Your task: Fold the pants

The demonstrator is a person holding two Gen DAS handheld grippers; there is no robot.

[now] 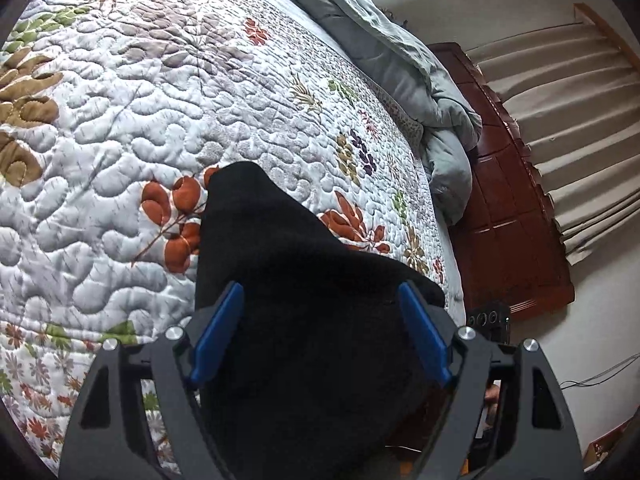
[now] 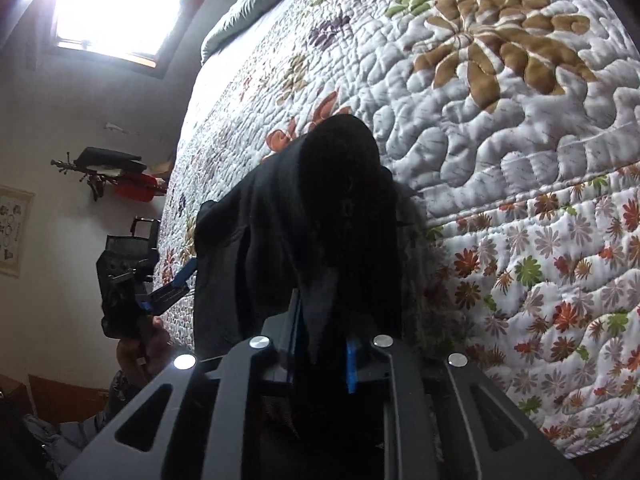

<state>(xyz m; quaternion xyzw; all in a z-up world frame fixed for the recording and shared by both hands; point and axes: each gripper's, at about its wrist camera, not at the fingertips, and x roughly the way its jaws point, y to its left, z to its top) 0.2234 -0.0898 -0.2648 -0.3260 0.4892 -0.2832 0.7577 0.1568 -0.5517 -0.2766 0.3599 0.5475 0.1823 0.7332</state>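
The black pants [image 1: 304, 280] lie bunched on the floral quilt [image 1: 160, 128] near the bed's edge, one end pointing up the bed. My left gripper [image 1: 320, 286] stands wide around the bundle, its blue pads [image 1: 218, 332] on either side of the cloth with no visible squeeze. From the right wrist, the pants [image 2: 344, 184] rise in a dark hump and a fold drops between the narrow pads of my right gripper [image 2: 324, 332], which is shut on it. The left gripper [image 2: 176, 280] appears there at the cloth's left edge, held by a hand [image 2: 140, 344].
A grey-green duvet [image 1: 420, 80] is heaped along the far side of the bed. Past the bed edge are red-brown floor tiles [image 1: 508, 200] and a beige curtain [image 1: 568, 112]. A bright window [image 2: 116, 4] and a wall shelf [image 2: 108, 168] show in the right wrist view.
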